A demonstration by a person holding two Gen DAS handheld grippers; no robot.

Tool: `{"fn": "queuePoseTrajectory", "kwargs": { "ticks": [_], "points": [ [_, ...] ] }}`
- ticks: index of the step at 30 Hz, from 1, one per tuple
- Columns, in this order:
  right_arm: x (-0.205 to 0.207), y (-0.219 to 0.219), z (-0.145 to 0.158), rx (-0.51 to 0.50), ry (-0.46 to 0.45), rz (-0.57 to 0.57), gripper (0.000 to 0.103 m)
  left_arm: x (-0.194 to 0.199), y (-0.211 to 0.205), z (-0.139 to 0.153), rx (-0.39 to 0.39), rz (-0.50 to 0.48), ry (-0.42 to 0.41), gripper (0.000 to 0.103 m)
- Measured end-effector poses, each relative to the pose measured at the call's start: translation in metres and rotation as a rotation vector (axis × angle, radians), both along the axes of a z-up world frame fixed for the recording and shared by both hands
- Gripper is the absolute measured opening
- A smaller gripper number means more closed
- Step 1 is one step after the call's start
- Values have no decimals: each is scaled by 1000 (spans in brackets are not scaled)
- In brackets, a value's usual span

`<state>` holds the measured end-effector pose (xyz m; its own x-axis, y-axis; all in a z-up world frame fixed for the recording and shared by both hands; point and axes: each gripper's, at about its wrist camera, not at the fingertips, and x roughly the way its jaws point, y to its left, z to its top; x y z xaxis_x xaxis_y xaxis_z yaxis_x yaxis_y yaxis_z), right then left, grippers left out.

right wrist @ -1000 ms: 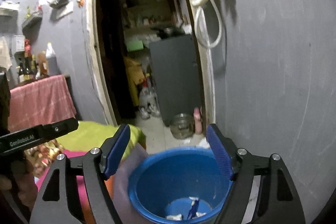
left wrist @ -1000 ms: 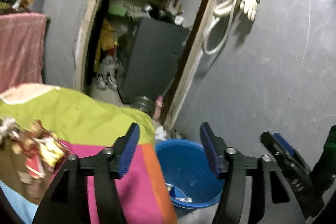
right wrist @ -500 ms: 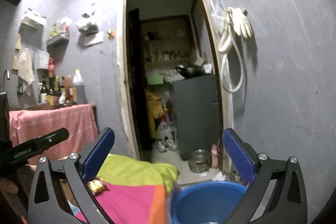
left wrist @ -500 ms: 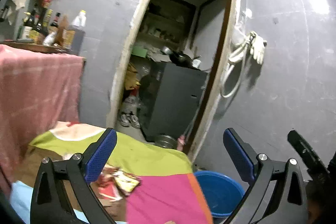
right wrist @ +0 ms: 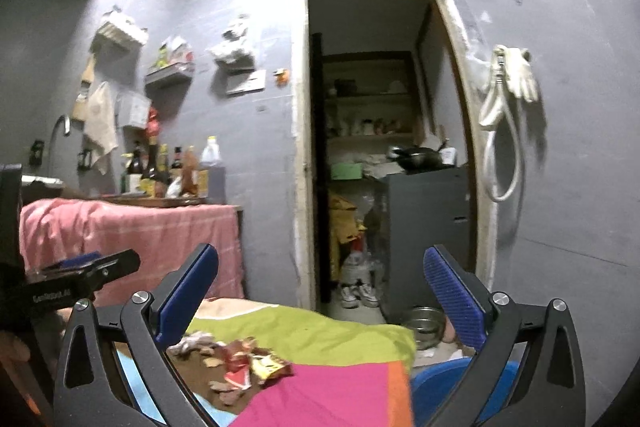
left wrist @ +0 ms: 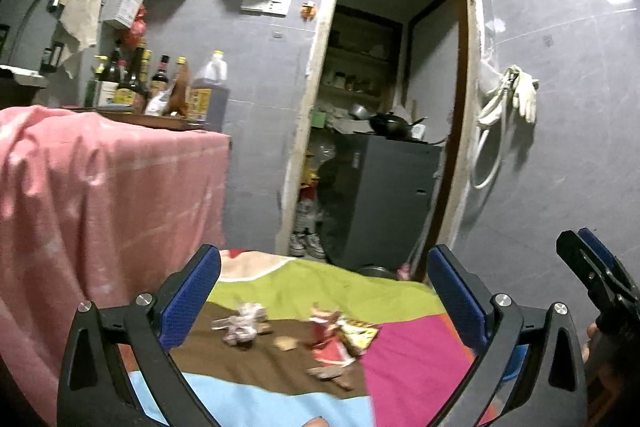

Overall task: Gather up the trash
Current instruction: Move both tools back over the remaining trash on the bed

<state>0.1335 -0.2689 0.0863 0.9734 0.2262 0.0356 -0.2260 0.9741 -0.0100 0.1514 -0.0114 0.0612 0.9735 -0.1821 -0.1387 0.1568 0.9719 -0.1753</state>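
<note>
Trash lies on a table under a patchwork cloth [left wrist: 408, 355]. On the brown patch are a crumpled pale wrapper [left wrist: 242, 323], a red and yellow snack wrapper [left wrist: 344, 337] and small scraps [left wrist: 328, 375]. My left gripper [left wrist: 320, 279] hangs open just in front of them, with nothing between its blue pads. My right gripper [right wrist: 320, 279] is open and empty too. It sits to the right, with the snack wrapper [right wrist: 256, 363] low on its left. The blue bucket [right wrist: 440, 375] shows beside the table's right edge, partly hidden by a finger.
A pink-draped counter [left wrist: 100, 195] with several bottles [left wrist: 160, 87] stands to the left. Straight behind the table, a doorway [right wrist: 380, 147] opens onto a cluttered storeroom with a dark cabinet [right wrist: 424, 227]. On the grey wall at right hang a hose and gloves [right wrist: 508, 95].
Both grippers have opened wide. Both have swung left and tilted up, from above the blue bucket to facing the table with the trash.
</note>
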Motion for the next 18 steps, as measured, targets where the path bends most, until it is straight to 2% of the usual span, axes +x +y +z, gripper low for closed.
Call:
{"fn": "queuePoseTrajectory", "kwargs": {
  "ticks": [7,18],
  "points": [
    [8,33,-21,-44,25,40,103,4,29,-22,31,64,32,101],
    [54,46,-56,-102,190,64,103,45,57,-72,44,49,229,101]
  ]
}}
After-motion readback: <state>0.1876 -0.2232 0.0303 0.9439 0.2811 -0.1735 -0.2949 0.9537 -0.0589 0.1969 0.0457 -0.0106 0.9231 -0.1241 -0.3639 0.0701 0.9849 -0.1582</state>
